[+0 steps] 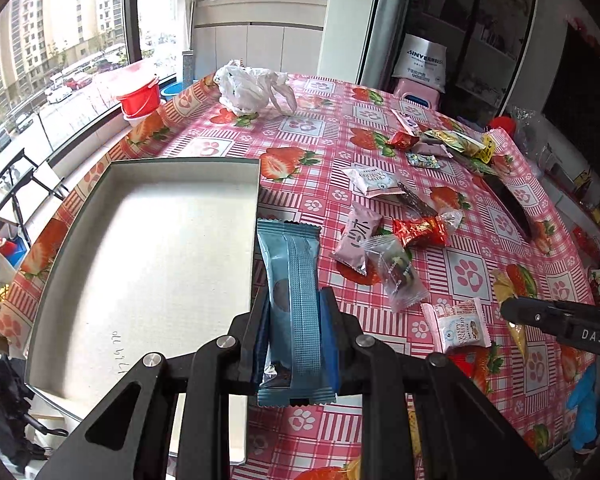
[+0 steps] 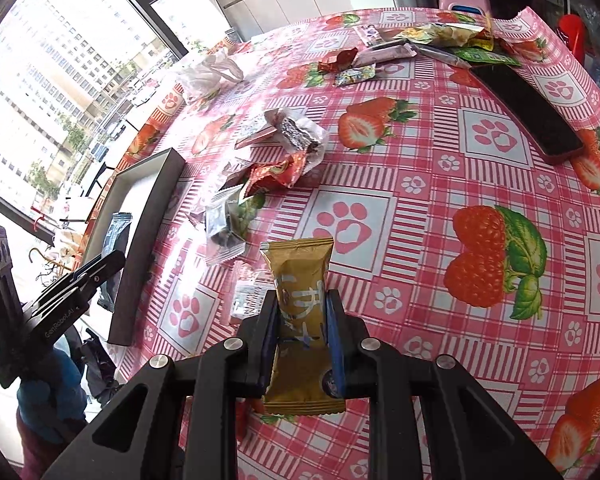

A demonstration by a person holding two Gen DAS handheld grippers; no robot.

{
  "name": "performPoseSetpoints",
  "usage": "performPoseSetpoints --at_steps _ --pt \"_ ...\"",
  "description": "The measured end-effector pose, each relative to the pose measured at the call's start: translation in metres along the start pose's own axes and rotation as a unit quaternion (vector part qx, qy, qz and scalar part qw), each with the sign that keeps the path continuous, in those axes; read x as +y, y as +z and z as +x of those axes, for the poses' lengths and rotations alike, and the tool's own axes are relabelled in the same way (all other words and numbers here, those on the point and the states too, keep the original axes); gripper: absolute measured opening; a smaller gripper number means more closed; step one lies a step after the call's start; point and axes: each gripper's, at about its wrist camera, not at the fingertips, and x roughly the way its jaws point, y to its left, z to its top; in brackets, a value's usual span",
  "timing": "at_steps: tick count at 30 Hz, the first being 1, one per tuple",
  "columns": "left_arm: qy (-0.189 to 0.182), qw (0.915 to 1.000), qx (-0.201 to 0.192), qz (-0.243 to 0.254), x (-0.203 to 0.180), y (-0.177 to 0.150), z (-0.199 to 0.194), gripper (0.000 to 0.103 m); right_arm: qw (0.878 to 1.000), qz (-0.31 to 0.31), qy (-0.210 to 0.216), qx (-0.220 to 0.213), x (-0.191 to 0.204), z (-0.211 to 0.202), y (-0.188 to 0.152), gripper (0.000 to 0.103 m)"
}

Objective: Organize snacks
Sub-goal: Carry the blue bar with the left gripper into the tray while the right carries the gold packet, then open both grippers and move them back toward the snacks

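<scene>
Blue snack (image 1: 295,304) clamped inside left tool (image 1: 294,316).

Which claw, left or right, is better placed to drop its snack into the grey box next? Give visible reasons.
Left. The left claw holds the blue packet at the grey box edge; the right claw, holding the gold packet, is farther over the tablecloth.
</scene>
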Motion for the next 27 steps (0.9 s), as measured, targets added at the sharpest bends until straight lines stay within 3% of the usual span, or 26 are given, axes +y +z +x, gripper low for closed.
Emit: performPoseSetpoints --at_steps 14,21,22,25,27 --pt "0.061 0.9933 0.013 -0.097 0.113 -0.015 0.005 0.026 0.986 -0.123 0.095 0.059 0.187 0.091 0.034 0.024" --pt "0.073 0.9904 0.026 -0.114 0.132 -0.022 0.02 0.027 0.979 -0.154 0.103 0.085 0.238 0.134 0.039 0.024" --pt "0.077 0.9909 0.024 -0.107 0.13 -0.023 0.02 0.034 0.978 -0.157 0.101 0.089 0.24 0.139 0.039 0.024" --pt "0.091 0.9928 0.007 -0.077 0.118 -0.025 0.016 0.077 0.978 -0.164 0.081 0.097 0.241 0.145 0.041 0.025" --pt "0.09 0.9948 -0.009 -0.048 0.104 -0.026 0.01 0.08 0.98 -0.162 0.072 0.095 0.232 0.14 0.041 0.047"
